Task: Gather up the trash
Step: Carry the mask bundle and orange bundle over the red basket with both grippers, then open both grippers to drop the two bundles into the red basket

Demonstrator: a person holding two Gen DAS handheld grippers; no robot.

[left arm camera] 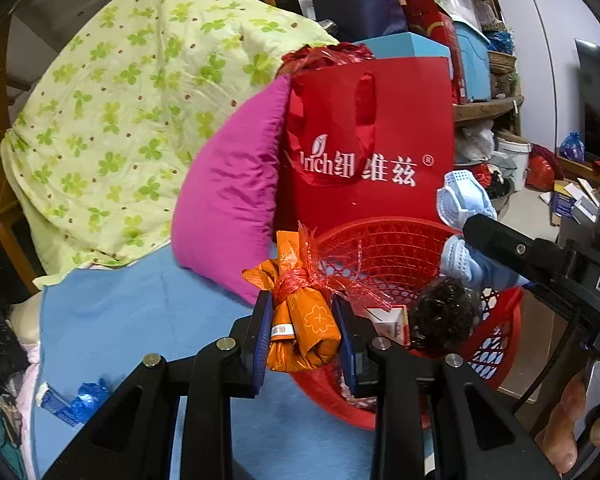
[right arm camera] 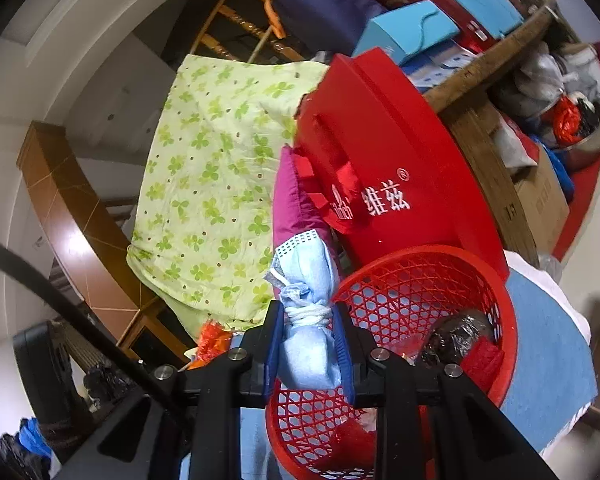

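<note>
- Your left gripper (left arm camera: 302,330) has its jaws closed on an orange packet (left arm camera: 300,320) tied round the middle with red string; the pads press both its sides, so it hangs upright at lower centre of the left view.
- You hold that packet just at the near rim of the red basket (left arm camera: 500,332), which suggests it is meant to drop in next.
- Your right gripper (right arm camera: 310,350) has its jaws nearly together, squeezing a pale blue face mask (right arm camera: 306,320) rolled up and bound with its own white loops. The bundle stands up between the pads, low in the centre of the right view.
- In the left view the same mask (left arm camera: 462,200) shows at right, above the basket's far rim.
- The basket (right arm camera: 508,320) sits on a blue cloth (left arm camera: 140,320), open side up, so both hands can release over it. Inside lie a dark crumpled bag (left arm camera: 442,314) and a small carton (left arm camera: 388,320).
- A blue wrapper (left arm camera: 82,400) lies on the cloth at lower left of the left view, apart from the basket; I judge it trash not yet gathered.
- A red bag (left arm camera: 400,128) and pink cushion (left arm camera: 228,208) lean behind the basket.
</note>
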